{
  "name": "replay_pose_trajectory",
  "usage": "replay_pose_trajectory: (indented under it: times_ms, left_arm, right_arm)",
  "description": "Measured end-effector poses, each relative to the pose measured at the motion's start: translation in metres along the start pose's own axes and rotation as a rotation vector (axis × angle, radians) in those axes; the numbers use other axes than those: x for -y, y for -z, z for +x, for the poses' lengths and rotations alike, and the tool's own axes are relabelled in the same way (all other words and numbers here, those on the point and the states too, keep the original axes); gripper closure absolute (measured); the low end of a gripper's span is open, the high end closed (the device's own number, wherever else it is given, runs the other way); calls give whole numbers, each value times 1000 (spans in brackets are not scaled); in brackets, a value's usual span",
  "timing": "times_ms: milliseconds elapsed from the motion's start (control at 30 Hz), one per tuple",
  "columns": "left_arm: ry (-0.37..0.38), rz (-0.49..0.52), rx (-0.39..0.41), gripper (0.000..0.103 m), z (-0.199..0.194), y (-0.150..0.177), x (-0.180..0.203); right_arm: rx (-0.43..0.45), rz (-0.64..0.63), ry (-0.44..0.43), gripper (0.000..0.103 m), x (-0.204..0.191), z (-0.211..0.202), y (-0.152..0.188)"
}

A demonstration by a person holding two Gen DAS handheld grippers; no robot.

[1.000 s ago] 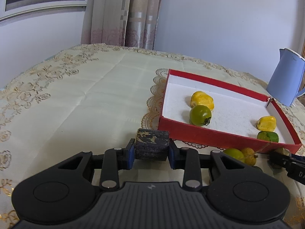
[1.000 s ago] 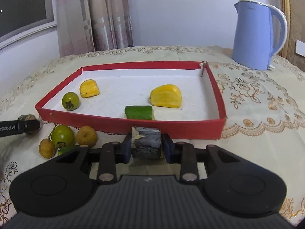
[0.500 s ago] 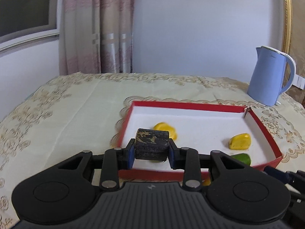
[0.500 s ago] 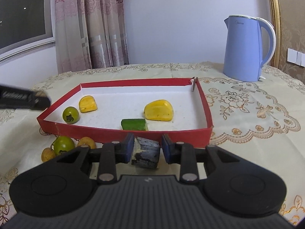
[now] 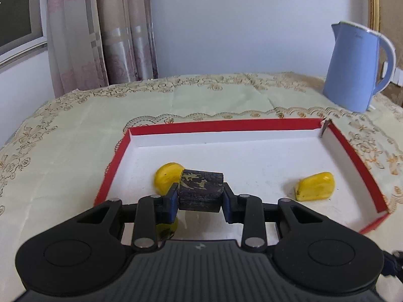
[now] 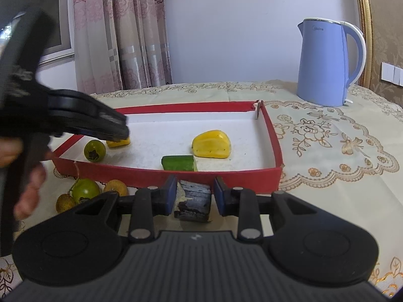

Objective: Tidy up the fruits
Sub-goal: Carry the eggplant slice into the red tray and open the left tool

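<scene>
My left gripper (image 5: 200, 198) is shut on a dark blackened fruit chunk (image 5: 200, 190) and holds it over the near left part of the red tray (image 5: 221, 125). In the tray lie two yellow pieces (image 5: 167, 177) (image 5: 314, 186). The left gripper also shows in the right wrist view (image 6: 83, 123), over the tray's left end. My right gripper (image 6: 194, 196) is open around another dark chunk (image 6: 194, 201) that rests on the cloth just before the tray's front wall (image 6: 176, 173). That view shows a cucumber piece (image 6: 179, 163), a yellow piece (image 6: 211, 144) and a green fruit (image 6: 95, 150) in the tray.
A green fruit (image 6: 85, 190) and two brown round fruits (image 6: 115, 185) (image 6: 65, 202) lie on the cloth left of my right gripper. A blue kettle (image 6: 325, 63) stands at the back right. The table has a lace cloth (image 5: 63, 138). A curtain hangs behind.
My left gripper has carried its dark chunk from the cloth up over the tray. My right gripper has opened and its chunk now lies loose on the cloth between the fingers.
</scene>
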State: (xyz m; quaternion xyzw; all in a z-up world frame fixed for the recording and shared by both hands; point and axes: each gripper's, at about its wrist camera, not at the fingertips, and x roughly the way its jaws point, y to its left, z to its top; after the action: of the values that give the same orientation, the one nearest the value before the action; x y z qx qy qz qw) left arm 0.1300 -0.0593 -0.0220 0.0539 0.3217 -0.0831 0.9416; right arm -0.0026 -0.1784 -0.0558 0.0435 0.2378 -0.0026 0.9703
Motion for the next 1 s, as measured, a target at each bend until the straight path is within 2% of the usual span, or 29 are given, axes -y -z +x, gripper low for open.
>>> replay_pose_trajectory:
  times_ms: [133,400,567,633,800,1000]
  left_arm:
    - [-5,-6,-25,70,17,-2,4]
    - [-36,26,19,69,19,-2,14]
    - [-23,35,14,47,19,-1,18]
    - [-39,36,10,32,21,-1,18]
    - [-55,18,-1,29,19,0,11]
    - [-71,15,103,27,-26,4,-7]
  right_arm:
    - [-1,0,-2,74,0,1,0]
    - [-2,-1,-5,74,1,0,0]
    - [-3,0,-6,74,1,1,0]
    - [-1,1,-5,74,1,0,0]
    - [-3,1,-6,74,1,1,1]
    - [-4,0,-6,74,1,1,0]
